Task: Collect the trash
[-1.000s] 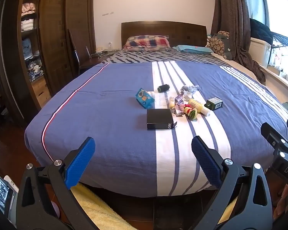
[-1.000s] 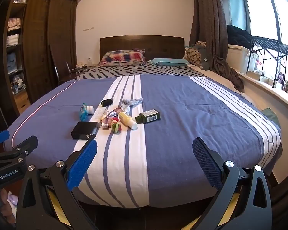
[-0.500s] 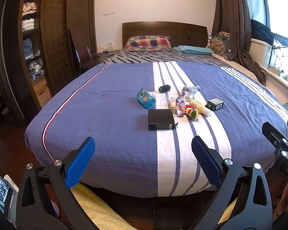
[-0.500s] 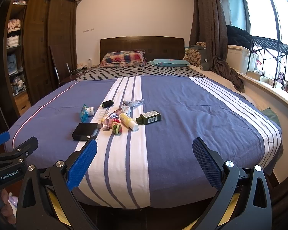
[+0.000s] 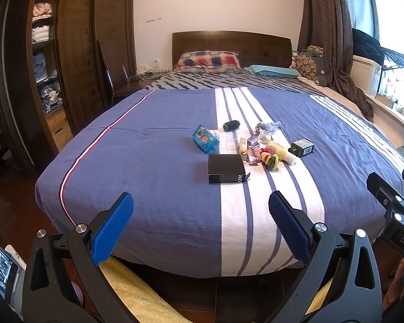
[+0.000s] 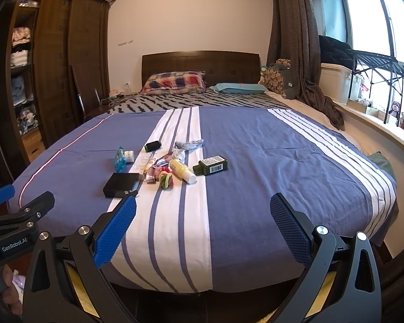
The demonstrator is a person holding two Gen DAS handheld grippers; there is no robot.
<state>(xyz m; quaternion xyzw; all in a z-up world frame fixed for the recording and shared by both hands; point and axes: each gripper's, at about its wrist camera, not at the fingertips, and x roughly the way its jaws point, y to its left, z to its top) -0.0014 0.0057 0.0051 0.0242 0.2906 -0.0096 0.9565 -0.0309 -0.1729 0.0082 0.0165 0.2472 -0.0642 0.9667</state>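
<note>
Clearly the litter sits mid-bed, ahead of both tools: the black box (image 5: pixel 226 167) lies nearest, broadside to the foot of the bed (image 5: pixel 148 161). It is straight ahead of the left hand-held gripper (image 5: pixel 200 220) and left of the right hand-held gripper (image 6: pixel 202 222); both gape, empty.

Bed (image 5: pixel 148 161) with blue striped cover; plaid pillow (image 5: pixel 208 58) at headboard (image 6: pixel 200 62); wardrobe (image 5: pixel 75 53) at left.
</note>
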